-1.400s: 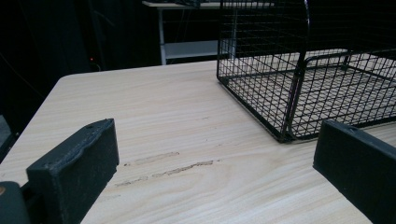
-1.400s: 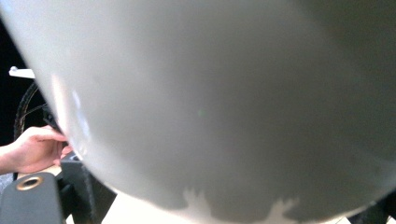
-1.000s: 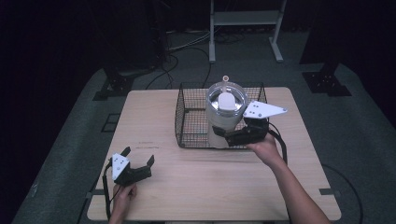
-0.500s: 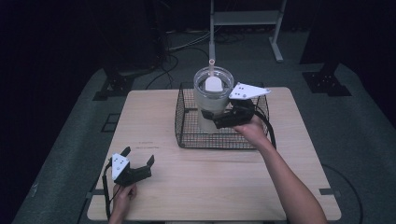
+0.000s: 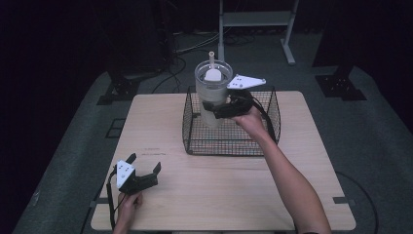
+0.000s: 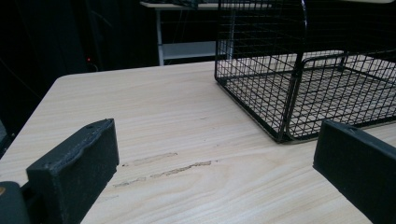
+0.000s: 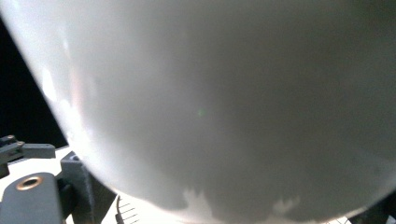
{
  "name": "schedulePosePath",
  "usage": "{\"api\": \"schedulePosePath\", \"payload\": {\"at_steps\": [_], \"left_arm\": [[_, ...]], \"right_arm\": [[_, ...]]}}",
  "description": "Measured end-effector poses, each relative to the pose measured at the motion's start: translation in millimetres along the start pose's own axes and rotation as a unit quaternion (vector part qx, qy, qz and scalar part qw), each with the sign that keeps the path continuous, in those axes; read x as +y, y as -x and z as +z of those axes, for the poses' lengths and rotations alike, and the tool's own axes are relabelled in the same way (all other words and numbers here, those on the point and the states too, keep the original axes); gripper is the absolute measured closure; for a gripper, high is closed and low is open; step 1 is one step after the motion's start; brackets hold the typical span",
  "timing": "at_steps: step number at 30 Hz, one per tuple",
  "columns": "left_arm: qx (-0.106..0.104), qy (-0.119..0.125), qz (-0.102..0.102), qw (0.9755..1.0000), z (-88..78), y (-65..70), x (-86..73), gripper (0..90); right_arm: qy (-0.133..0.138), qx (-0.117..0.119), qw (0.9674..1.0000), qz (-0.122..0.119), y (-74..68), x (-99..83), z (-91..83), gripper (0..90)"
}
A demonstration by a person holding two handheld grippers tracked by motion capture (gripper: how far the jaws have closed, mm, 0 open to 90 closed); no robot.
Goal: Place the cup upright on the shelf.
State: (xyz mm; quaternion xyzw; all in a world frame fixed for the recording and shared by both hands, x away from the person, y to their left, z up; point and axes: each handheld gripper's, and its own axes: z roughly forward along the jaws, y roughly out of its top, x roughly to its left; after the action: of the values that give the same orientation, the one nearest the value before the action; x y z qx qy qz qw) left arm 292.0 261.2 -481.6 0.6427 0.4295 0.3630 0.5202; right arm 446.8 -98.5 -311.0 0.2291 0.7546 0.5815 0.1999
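1. The right gripper (image 5: 217, 110) has its jaws closed around a big translucent cup (image 5: 213, 97), on the cup's lower half.
2. The cup is upright and held in the air above the black wire basket (image 5: 233, 141), over the basket's back left part. I cannot tell if its bottom touches the wire.
3. The cup has a clear lid, and a straw (image 5: 211, 59) stands up from the lid.
4. In the right gripper view the pale wall of the cup (image 7: 224, 102) is pressed very near to the camera.
5. The left gripper (image 5: 144, 171) rests on the desk (image 5: 219, 195) near the front left corner, well apart from the basket.
6. Its jaws are wide apart and hold nothing; between them I see bare wood and the basket (image 6: 299, 84) farther away.
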Motion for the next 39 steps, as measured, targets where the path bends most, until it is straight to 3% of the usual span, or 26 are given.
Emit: {"api": "schedulePosePath", "payload": {"at_steps": [10, 24, 39], "left_arm": [[-0.001, 0.0, 0.001, 1.0, -0.2, 0.3, 0.0, 0.0], [-0.003, 0.0, -0.001, 1.0, -1.0, -1.0, -0.1, 0.0], [-0.006, 0.005, -0.007, 0.9999, -1.2, -1.9, -0.5, 0.0]], "right_arm": [[-0.016, 0.004, 0.9999, 0.004, 17.4, -9.8, 24.8, 9.4], [-0.049, -0.008, 0.998, 0.038, 42.8, -41.0, 50.0, 9.4], [-0.09, -0.022, 0.9948, 0.041, 52.1, -66.3, 68.8, 9.4]]}}
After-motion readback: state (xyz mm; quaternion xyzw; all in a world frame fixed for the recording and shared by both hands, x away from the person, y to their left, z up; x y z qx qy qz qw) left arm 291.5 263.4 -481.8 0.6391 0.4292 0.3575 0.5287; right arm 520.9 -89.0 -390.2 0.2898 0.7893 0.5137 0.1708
